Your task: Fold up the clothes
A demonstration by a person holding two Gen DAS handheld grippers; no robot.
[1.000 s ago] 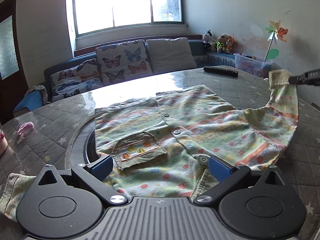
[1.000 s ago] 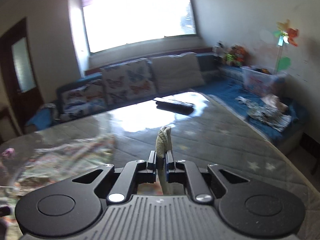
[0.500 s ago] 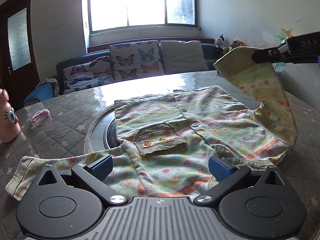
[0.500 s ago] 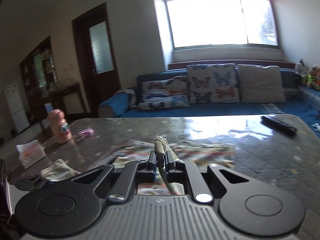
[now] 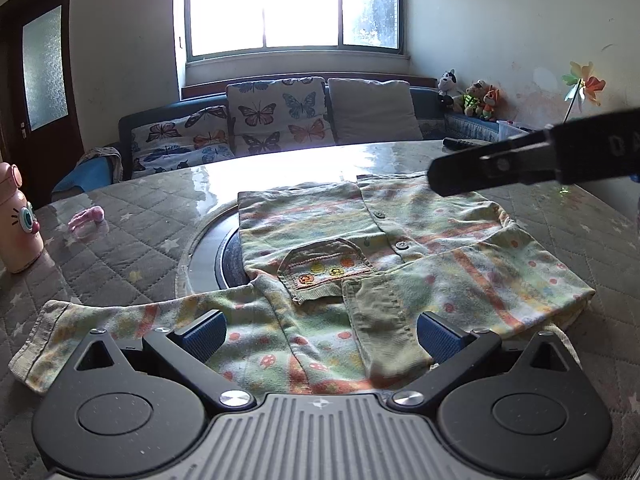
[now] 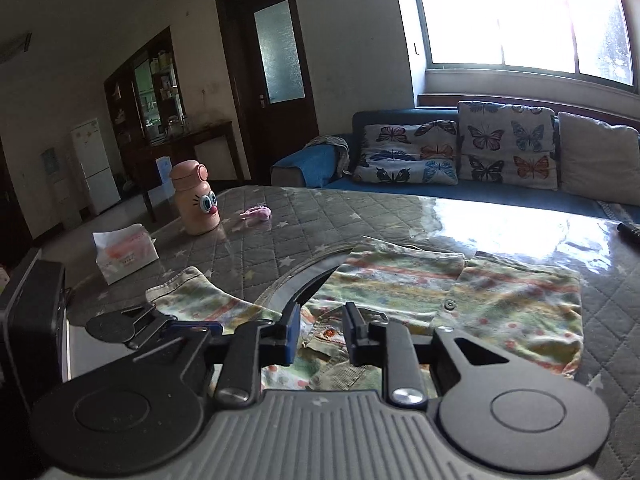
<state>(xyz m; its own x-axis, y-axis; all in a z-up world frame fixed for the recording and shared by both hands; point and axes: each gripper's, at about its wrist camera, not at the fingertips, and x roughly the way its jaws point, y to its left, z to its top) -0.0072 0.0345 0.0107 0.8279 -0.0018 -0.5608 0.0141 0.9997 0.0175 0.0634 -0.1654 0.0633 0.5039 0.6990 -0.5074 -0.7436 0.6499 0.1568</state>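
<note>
A small green patterned button shirt (image 5: 400,248) lies flat on the quilted table, chest pocket up. Its right sleeve (image 5: 480,280) is folded across the front, cuff near the pocket. Its left sleeve (image 5: 132,320) lies stretched out to the left. My left gripper (image 5: 320,336) is open and empty, low over the shirt's near edge. My right gripper (image 6: 320,334) is open and empty, just above the folded cuff; it also shows in the left wrist view (image 5: 520,164) as a dark bar above the shirt. The shirt also shows in the right wrist view (image 6: 460,296).
A pink cartoon bottle (image 6: 196,198) and a tissue box (image 6: 124,252) stand at the table's left. A small pink item (image 5: 86,216) lies nearby. A remote (image 6: 630,232) lies at the far right. A round inset ring (image 5: 204,252) lies under the shirt. A sofa (image 5: 280,120) is behind.
My right gripper carried the right sleeve over the shirt, laid it across the front and opened, letting it go. The left gripper stayed open near the shirt's edge.
</note>
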